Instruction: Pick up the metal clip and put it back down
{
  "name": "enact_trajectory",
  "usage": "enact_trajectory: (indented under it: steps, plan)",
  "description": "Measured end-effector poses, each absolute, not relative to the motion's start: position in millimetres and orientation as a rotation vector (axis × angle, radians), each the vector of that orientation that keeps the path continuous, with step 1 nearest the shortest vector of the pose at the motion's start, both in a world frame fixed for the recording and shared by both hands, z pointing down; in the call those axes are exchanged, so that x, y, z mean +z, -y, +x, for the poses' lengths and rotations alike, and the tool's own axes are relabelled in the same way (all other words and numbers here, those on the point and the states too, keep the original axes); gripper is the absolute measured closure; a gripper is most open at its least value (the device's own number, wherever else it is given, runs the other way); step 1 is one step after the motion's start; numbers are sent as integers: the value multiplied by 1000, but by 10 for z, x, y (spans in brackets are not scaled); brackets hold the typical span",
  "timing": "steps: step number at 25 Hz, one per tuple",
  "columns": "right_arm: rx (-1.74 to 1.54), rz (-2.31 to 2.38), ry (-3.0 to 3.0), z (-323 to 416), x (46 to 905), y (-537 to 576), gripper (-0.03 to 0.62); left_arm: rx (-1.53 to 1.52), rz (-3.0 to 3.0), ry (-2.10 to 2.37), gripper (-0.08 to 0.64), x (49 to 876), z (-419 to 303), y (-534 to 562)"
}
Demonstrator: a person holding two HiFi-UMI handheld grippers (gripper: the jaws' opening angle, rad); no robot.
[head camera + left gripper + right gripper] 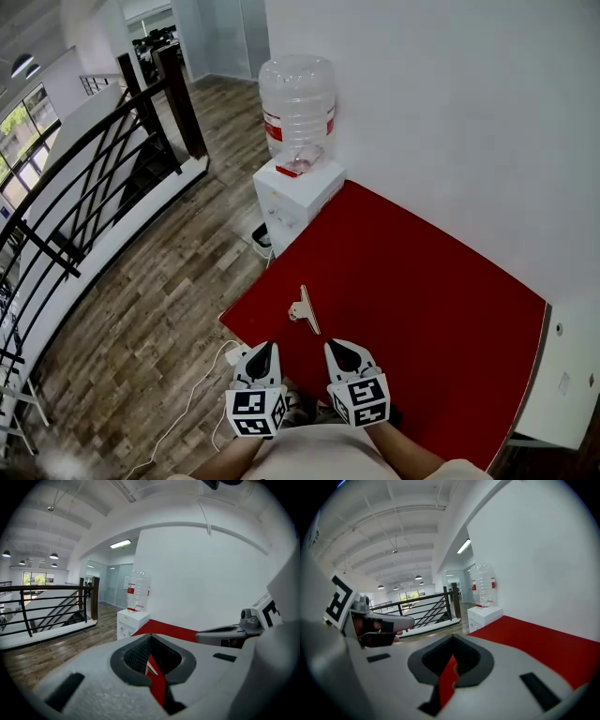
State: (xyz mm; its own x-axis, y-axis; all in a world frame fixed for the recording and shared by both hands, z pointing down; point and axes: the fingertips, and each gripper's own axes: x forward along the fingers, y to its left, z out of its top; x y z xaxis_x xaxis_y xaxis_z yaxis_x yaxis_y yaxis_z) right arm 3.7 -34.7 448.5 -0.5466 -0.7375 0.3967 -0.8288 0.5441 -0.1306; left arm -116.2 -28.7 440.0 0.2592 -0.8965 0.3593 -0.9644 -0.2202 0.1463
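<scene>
**Camera Placement**

Head view: overhead, facing steeply down on the red table point(422, 281). Gripper views: 1 rides close behind the left claw point(150, 639), 1 behind the right claw point(453, 639), facing forward. All 3 share the red table and water dispenser point(295, 183).

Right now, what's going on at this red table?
A person holds a gripper in each hand at the near edge of the red table. The left gripper and right gripper sit side by side, both with jaws shut and nothing between them. The metal clip lies on the table just ahead of them, with neither gripper touching it. A water dispenser stands beyond the table's far end.
</scene>
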Motion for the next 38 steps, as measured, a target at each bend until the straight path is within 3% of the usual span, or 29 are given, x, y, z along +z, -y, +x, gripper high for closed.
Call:
enact_trajectory:
  steps: [38]
  plan:
    - [521, 1276, 2358, -67, 5512, 1055, 588, 457, 2160, 1558, 554, 5649, -1117, 1118]
